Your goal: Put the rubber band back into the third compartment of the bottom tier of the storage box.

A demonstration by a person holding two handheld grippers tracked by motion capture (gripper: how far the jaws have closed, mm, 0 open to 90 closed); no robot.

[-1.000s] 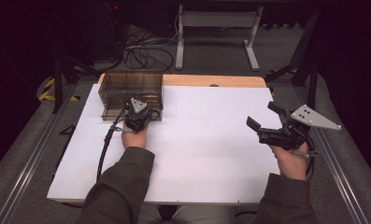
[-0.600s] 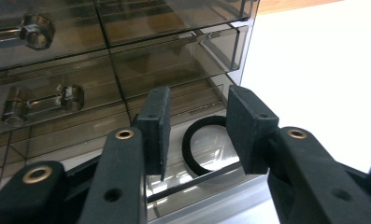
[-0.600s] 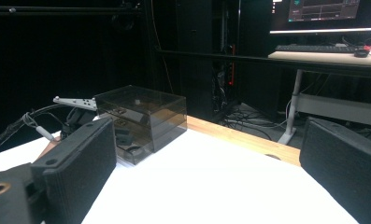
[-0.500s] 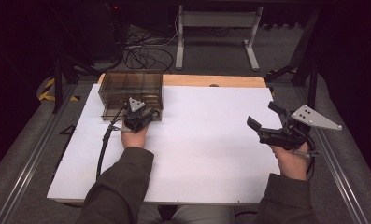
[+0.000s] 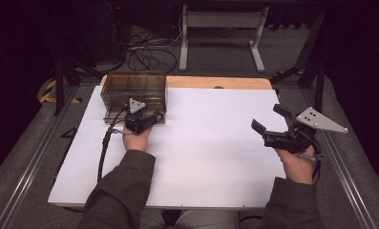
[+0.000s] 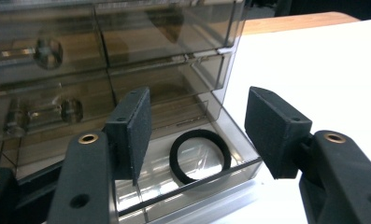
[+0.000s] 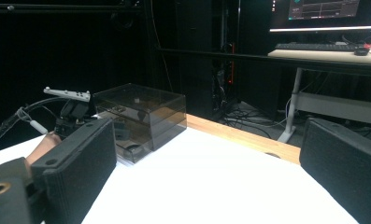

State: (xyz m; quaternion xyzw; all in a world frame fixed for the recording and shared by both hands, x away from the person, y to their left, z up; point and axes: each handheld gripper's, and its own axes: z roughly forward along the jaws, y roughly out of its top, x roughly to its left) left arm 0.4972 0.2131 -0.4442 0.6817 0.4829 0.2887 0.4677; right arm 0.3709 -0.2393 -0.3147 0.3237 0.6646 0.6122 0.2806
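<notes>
White table, wooden strip along far edge. Smoked clear drawer box at far left of tabletop. Left gripper right at box's near face, grey plate on top, cable trailing back along the sleeve; jaws have just been opening, contents betw. them not discernible. Right gripper at right edge, well apart from box, jaws spread wide, nothing betw. them.
</notes>
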